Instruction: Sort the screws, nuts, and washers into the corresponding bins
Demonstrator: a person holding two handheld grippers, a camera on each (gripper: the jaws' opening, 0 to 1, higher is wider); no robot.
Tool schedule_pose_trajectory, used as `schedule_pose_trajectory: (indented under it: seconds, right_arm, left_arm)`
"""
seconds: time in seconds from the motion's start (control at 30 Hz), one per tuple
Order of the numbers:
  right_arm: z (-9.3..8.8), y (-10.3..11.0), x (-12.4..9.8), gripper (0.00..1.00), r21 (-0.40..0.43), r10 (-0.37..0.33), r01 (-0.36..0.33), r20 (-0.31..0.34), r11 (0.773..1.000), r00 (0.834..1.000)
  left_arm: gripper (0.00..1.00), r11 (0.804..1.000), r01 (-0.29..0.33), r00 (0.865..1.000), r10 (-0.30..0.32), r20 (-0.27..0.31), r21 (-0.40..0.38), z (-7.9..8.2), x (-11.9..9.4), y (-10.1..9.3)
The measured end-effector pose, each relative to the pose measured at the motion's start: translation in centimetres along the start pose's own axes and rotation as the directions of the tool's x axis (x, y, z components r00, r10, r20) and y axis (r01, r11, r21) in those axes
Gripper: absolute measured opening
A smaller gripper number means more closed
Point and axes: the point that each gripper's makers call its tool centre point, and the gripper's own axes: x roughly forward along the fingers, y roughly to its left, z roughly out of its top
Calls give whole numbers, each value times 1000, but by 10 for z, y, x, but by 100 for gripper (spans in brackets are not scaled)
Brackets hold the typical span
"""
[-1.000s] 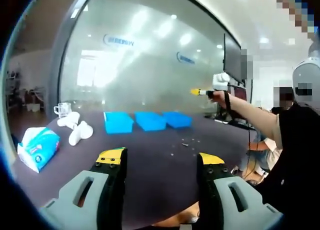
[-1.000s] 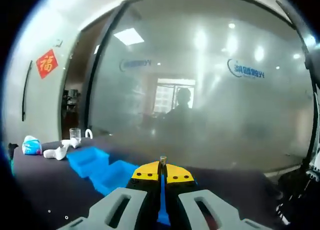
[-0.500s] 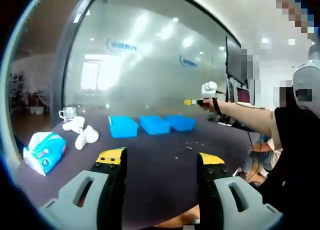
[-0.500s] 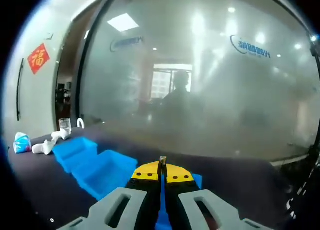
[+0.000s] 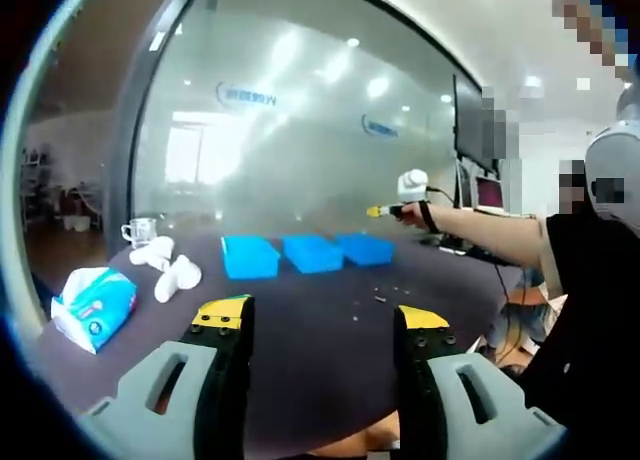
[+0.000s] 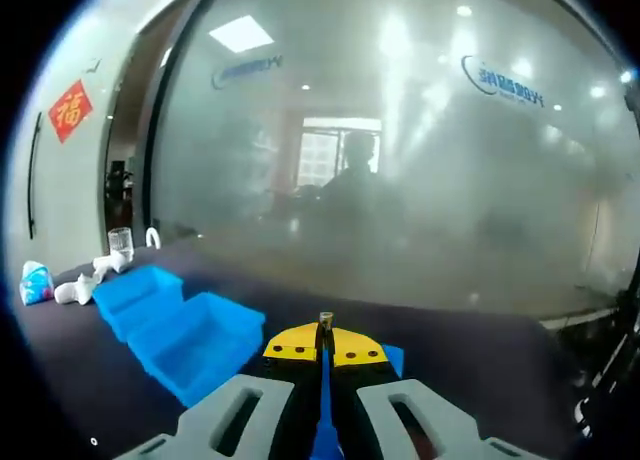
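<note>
- Three blue bins in a row at mid-frame of the left gripper view: bin one [image 5: 250, 255], bin two [image 5: 313, 252], bin three [image 5: 364, 247].
- One tissue pack [image 5: 93, 306], lower left of that view.
- One glass mug [image 5: 139, 230], left of the bins.
- A cluster of white objects [image 5: 168, 265] beside the mug; their number cannot be told.
- A few small metal parts [image 5: 379, 297] on the counter [image 5: 310, 320], right of centre; too small to count or sort by kind.
- Two grippers: left gripper [image 5: 320, 325] at the bottom, right gripper [image 5: 385, 212] at mid-right.
- One small part [image 6: 325, 323] pinched at the tips in the right gripper view.
</note>
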Motion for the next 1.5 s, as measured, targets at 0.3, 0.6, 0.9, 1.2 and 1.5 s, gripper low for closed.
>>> schedule_pose_trajectory:
  seconds: [0.3, 0.6, 0.9, 1.2, 1.5]
  right_arm:
    - [-7, 11, -13, 18, -59, 29, -29, 4, 998, 1000]
    - [-16, 39, -59, 27, -75, 102, -100, 19, 992, 995]
    - [-35, 70, -126, 26, -12, 186, -185, 48, 983, 981]
    - [-57, 81, -188, 26, -9, 178, -178, 74, 984, 981]
    - [-72, 79, -221, 25, -11, 96, -95, 72, 995, 993]
  left_arm:
    - [54, 1000, -2, 1000, 2, 11, -2, 3, -1, -1]
    - [54, 1000, 17, 1000, -17, 17, 3, 4, 1, -8]
    - [54, 999, 49, 999, -49, 18, 8, 5, 8, -19]
    - [54, 998, 65, 998, -65, 11, 26, 4, 11, -27]
    - [54, 997, 75, 997, -75, 5, 23, 1, 15, -31]
